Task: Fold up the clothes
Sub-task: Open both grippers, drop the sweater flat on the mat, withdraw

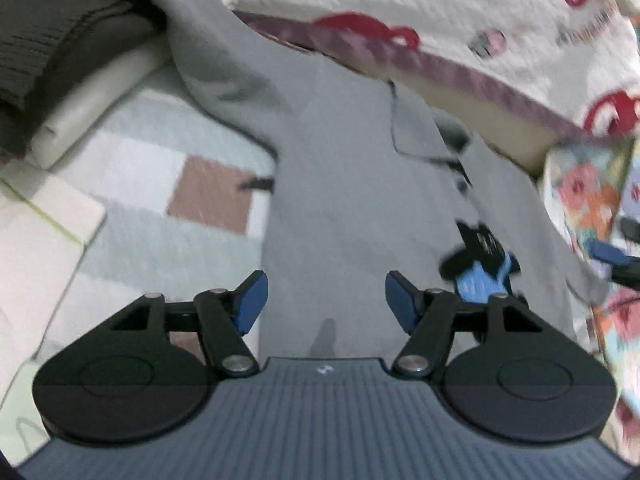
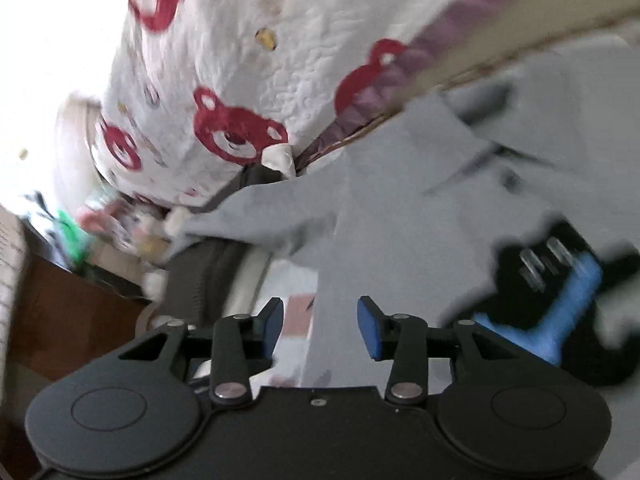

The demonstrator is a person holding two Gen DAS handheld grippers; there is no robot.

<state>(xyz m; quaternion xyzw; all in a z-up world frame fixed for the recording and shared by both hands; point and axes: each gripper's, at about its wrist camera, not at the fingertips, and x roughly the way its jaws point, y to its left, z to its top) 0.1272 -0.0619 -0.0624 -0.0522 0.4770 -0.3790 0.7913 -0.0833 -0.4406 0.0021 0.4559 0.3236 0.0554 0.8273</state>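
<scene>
Plainly, the left gripper has its blue fingers standing well apart with nothing between them; below the gap lies only the flat grey cloth of the garment. The right gripper likewise has its fingers parted and empty, the grey cloth's edge and a strip of the patterned mat showing through the gap. The grey polo shirt lies spread front-up on a checked mat of pale green, white and brown squares, its collar and buttoned placket toward the far side and one short sleeve stretched outward. In the left wrist view the right gripper shows blurred over the shirt's right part, and in the right wrist view the left gripper appears as a blurred black and blue shape over the shirt at the right. Beyond the collar hangs a white quilted blanket printed with red bears and edged in purple. At the far left of the left wrist view lies a dark ribbed fabric over a pale cushion edge, and a floral cloth stands at the right.
</scene>
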